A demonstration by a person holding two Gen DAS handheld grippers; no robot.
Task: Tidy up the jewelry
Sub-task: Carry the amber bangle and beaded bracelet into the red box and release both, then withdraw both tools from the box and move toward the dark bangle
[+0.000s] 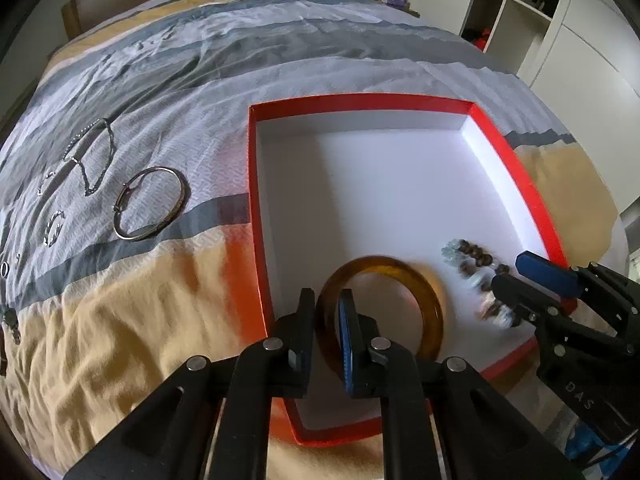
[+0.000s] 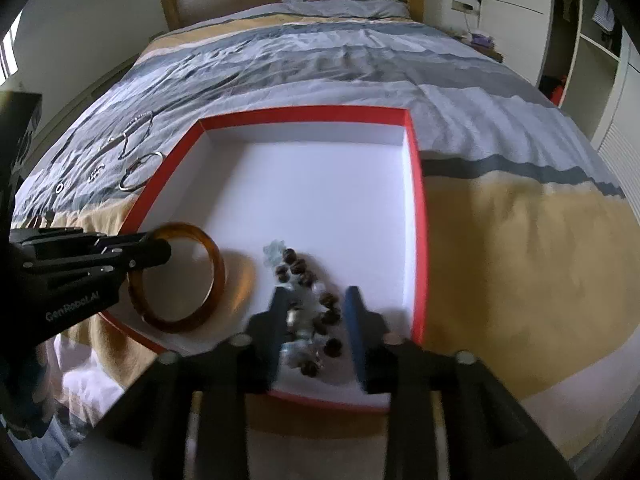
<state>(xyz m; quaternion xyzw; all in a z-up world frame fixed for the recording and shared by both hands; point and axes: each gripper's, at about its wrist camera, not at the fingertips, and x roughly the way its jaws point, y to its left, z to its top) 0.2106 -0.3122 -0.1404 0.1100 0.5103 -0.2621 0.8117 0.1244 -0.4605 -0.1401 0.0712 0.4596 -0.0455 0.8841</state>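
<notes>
An amber bangle point(image 1: 424, 292) point(image 2: 208, 280) rests in the near left corner of the red box point(image 1: 360, 101) point(image 2: 304, 111) with its white floor. My left gripper point(image 1: 326, 300) point(image 2: 160, 250) straddles the bangle's near rim, jaws only narrowly parted; the far rim is blurred. A string of brown and pale beads point(image 1: 476, 260) point(image 2: 308, 276) lies on the box floor near the right wall. My right gripper point(image 2: 316, 300) point(image 1: 516, 274) stands open over it, with the beads loose between its blue fingers.
The box sits on a striped grey and yellow bedspread. Left of it lie a silver bangle point(image 1: 154, 202) point(image 2: 140, 176), a thin chain point(image 1: 92, 148) and small silver pieces point(image 1: 54, 228). Wardrobe shelves point(image 1: 520, 20) stand beyond the bed at the right.
</notes>
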